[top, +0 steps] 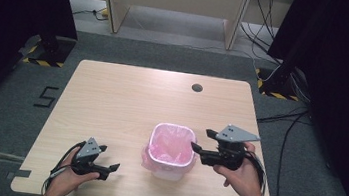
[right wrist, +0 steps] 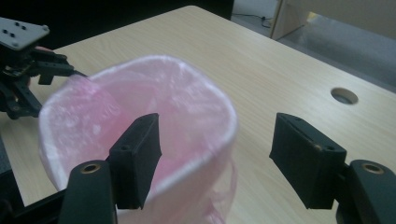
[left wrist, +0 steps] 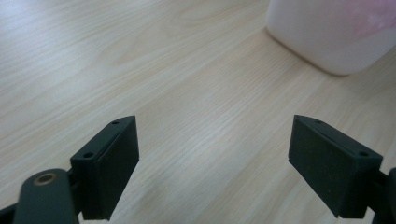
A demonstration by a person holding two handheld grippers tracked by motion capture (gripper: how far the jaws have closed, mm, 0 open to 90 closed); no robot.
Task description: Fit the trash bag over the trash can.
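Small white plastic bin (top: 171, 150) with pink liner on light wooden counter (top: 126, 102), right tool (top: 200, 140) jaws apart at its rim, left tool (top: 110, 163) jaws apart, left gripper view cuts off bin top.

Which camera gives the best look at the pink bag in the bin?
The right gripper view: the bag lines the bin's whole open mouth, close up. The high view shows it small; the left gripper view catches just a blurred corner.

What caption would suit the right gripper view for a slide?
Open right gripper at the rim of a small white bin lined with a pink bag, on a wooden table.
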